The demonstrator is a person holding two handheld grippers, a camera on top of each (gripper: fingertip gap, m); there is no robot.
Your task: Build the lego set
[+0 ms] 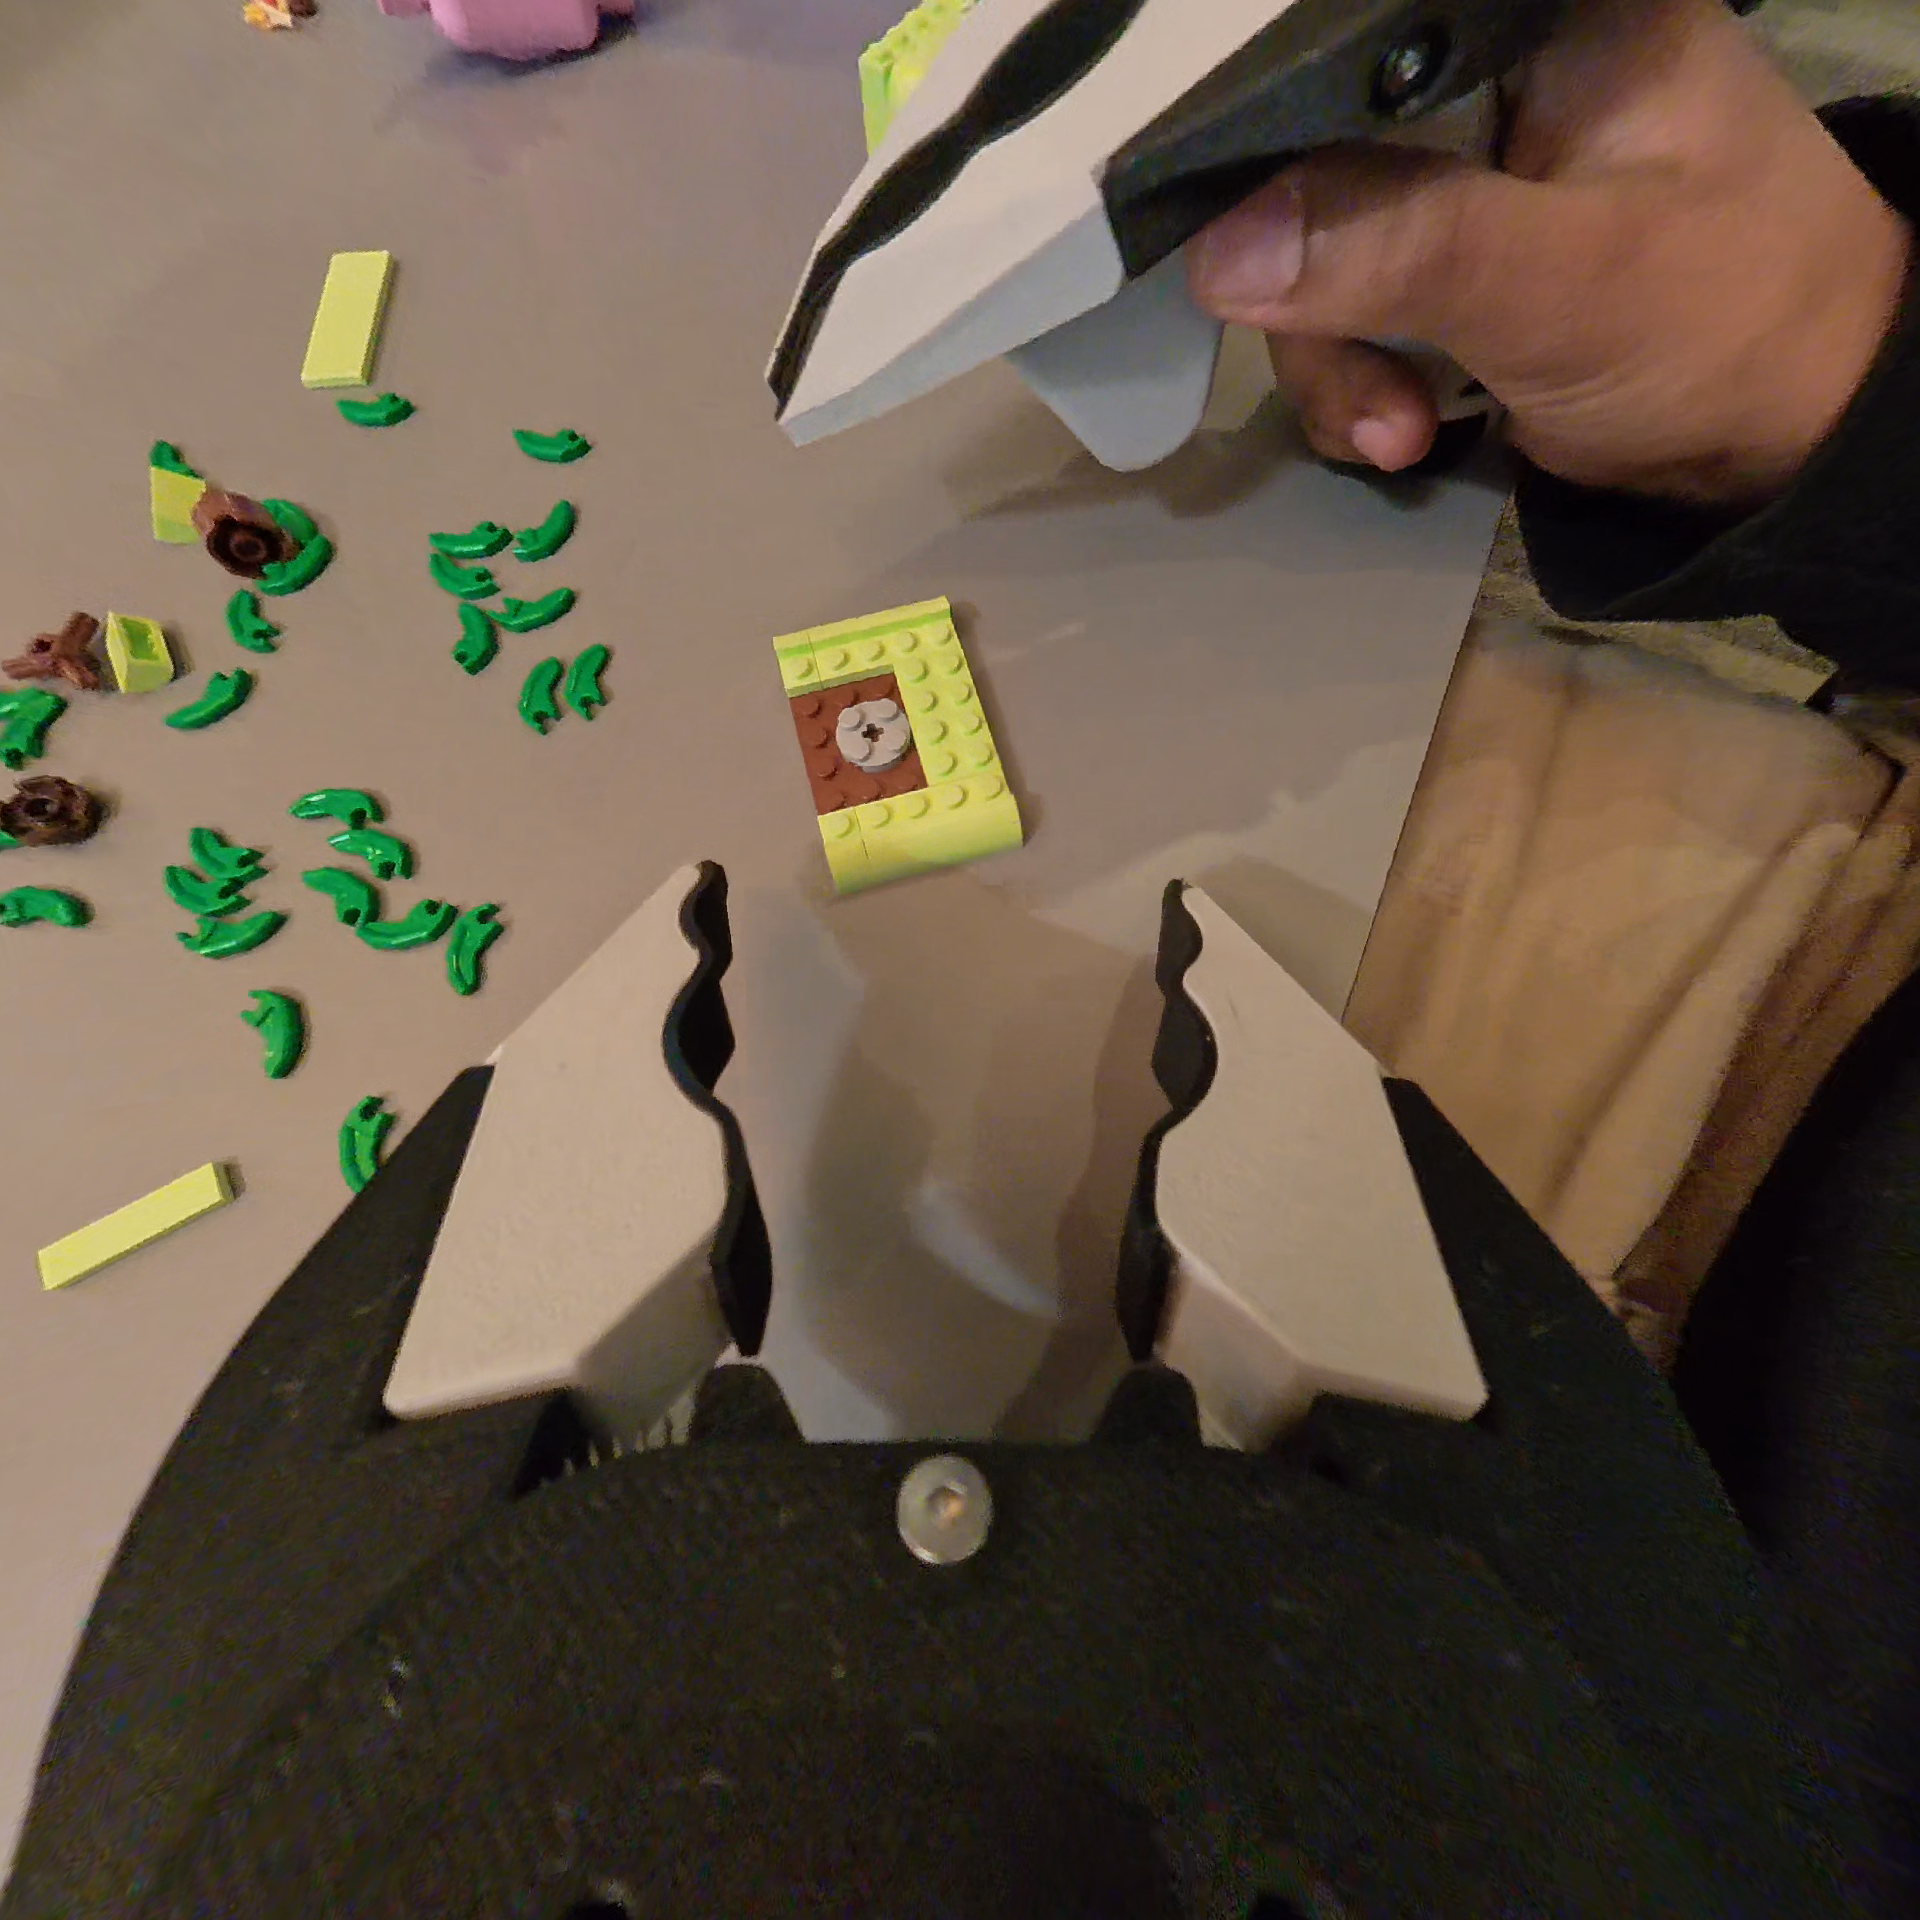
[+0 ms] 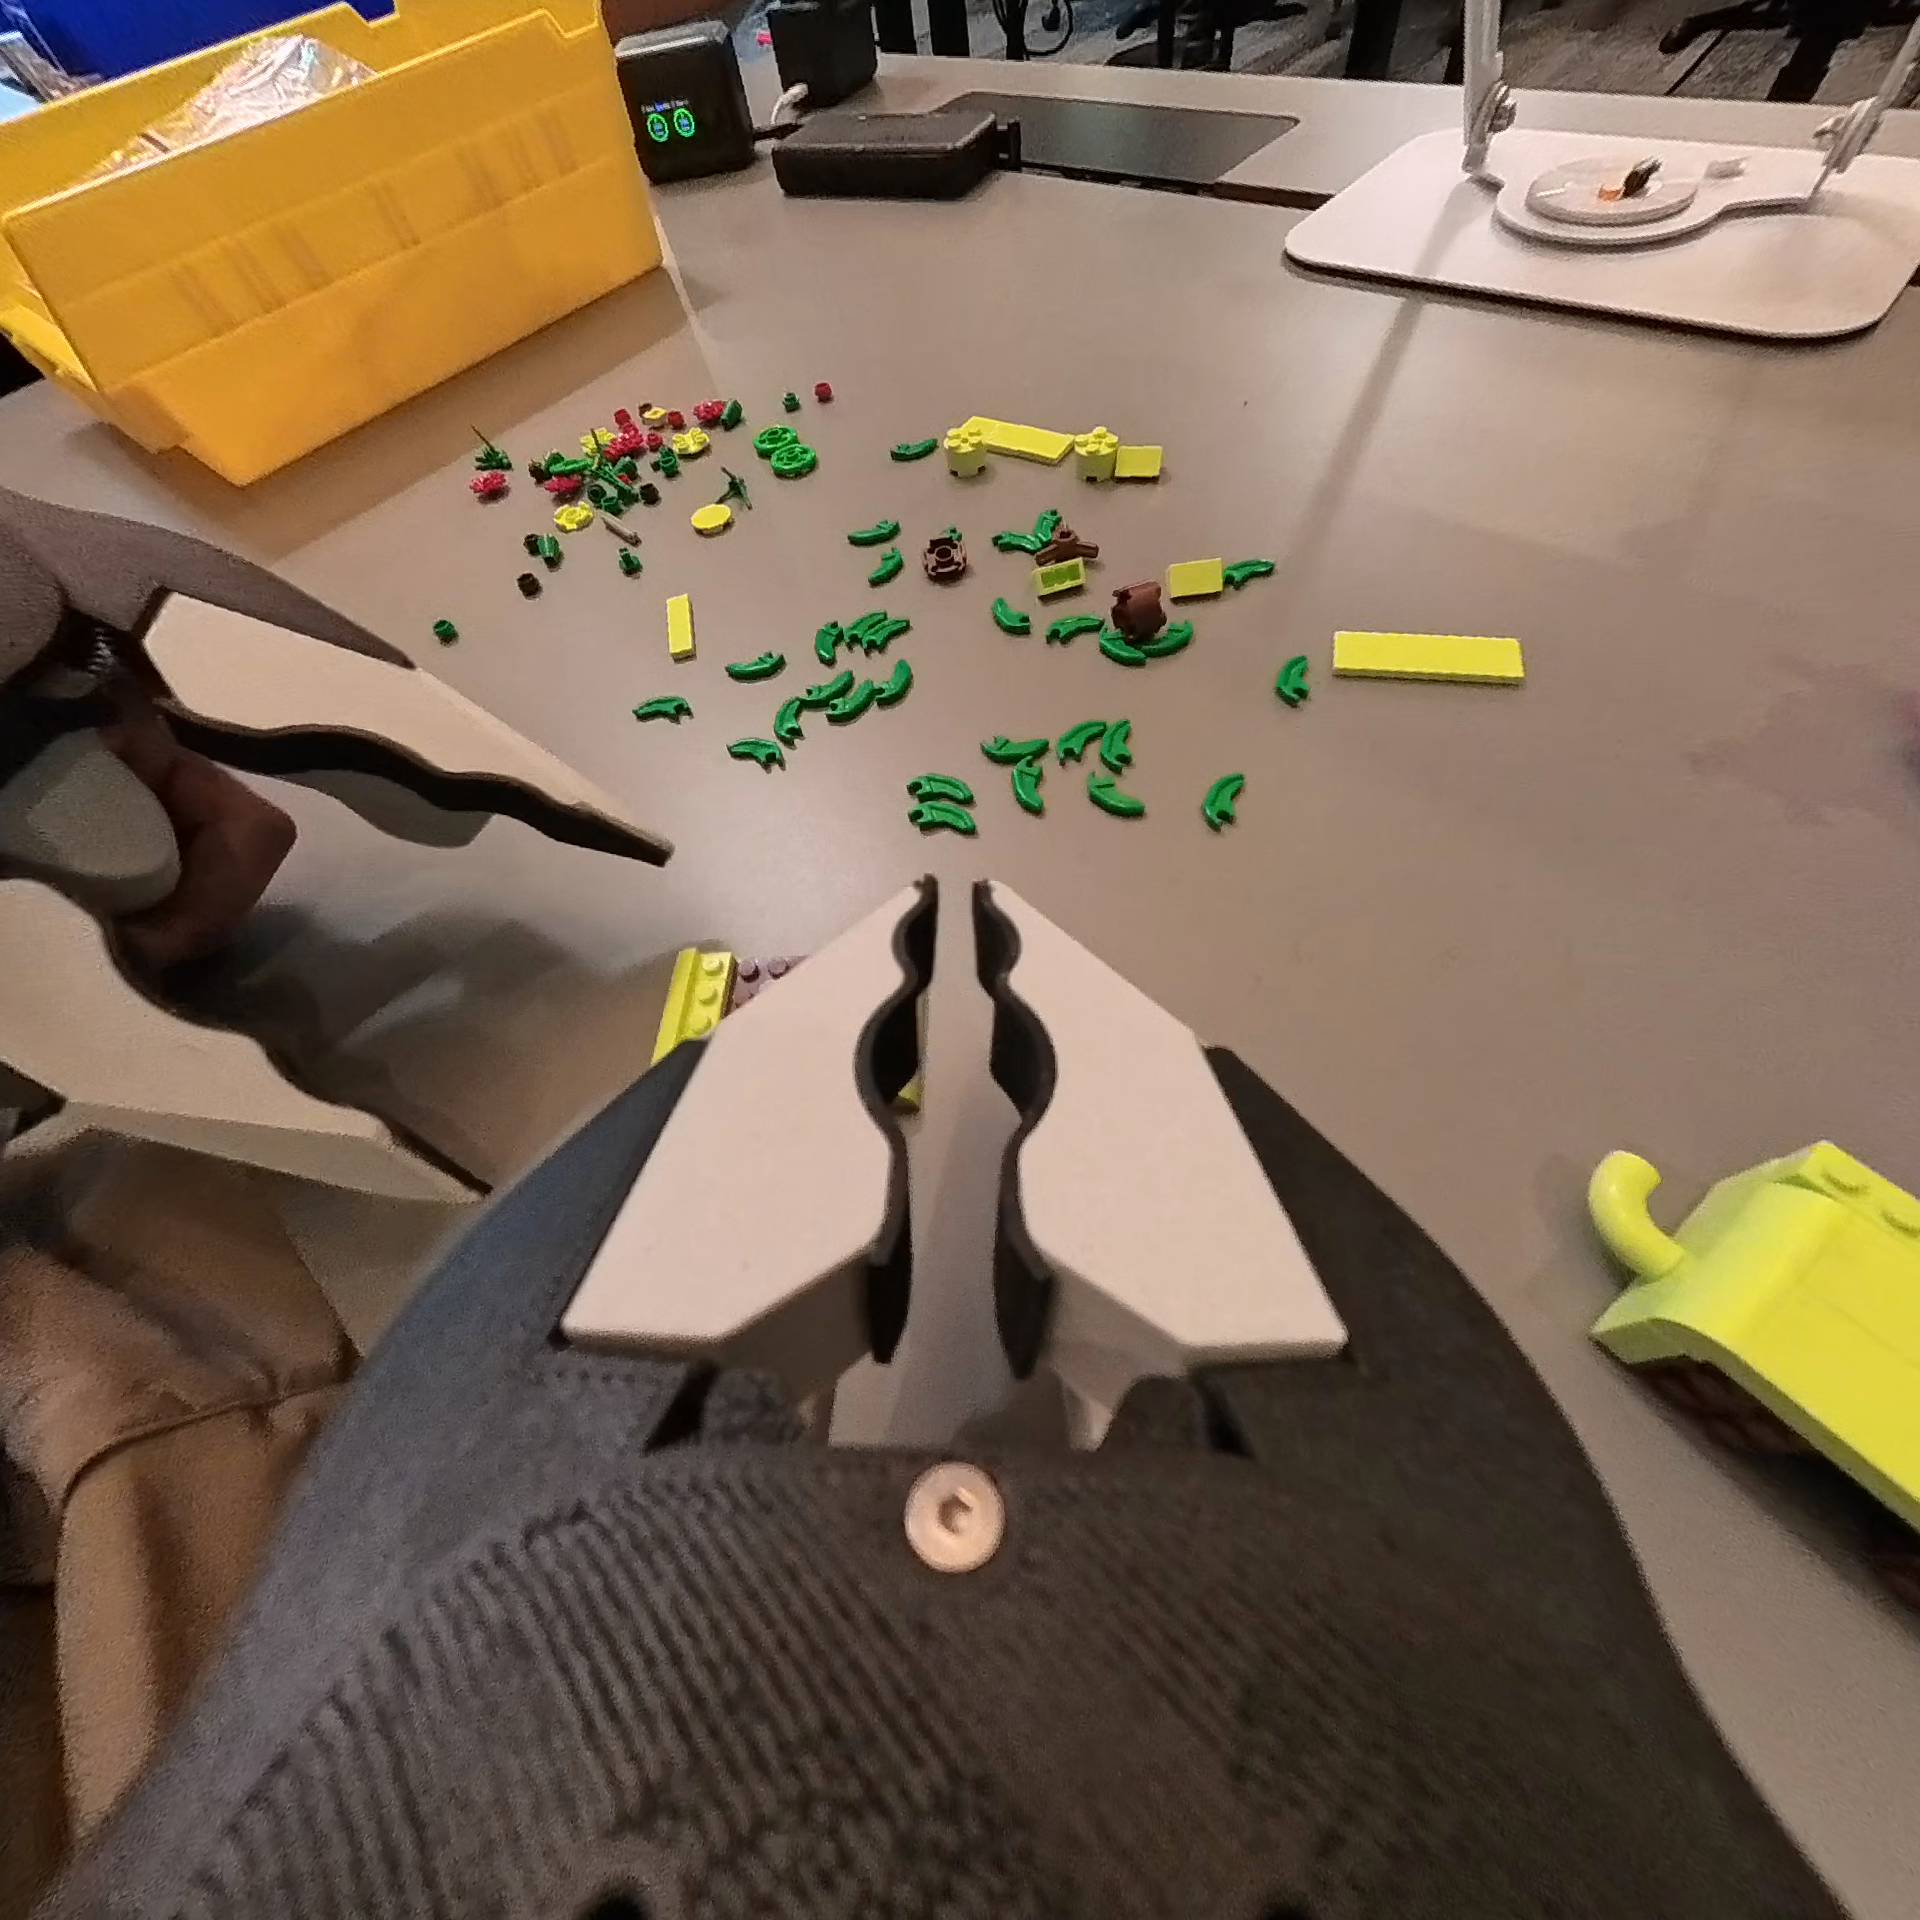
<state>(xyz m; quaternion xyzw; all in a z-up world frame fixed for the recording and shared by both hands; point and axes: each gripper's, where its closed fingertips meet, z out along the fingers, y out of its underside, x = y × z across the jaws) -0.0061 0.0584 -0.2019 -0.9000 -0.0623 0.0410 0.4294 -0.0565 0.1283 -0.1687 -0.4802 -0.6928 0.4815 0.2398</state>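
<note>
Baseplate (image 1: 902,743) lies flat, long axis toward gaping left fingers (image 1: 582,1132); right fingers (image 2: 1101,1122) nearly closed, empty.

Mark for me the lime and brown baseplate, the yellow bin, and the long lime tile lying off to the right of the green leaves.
Lime and brown baseplate (image 1: 902,740): left wrist view, on its lime studded strip.
Yellow bin (image 2: 343,260): right wrist view, on its front wall.
Long lime tile (image 2: 1429,657): right wrist view, middle of its flat top.
</note>
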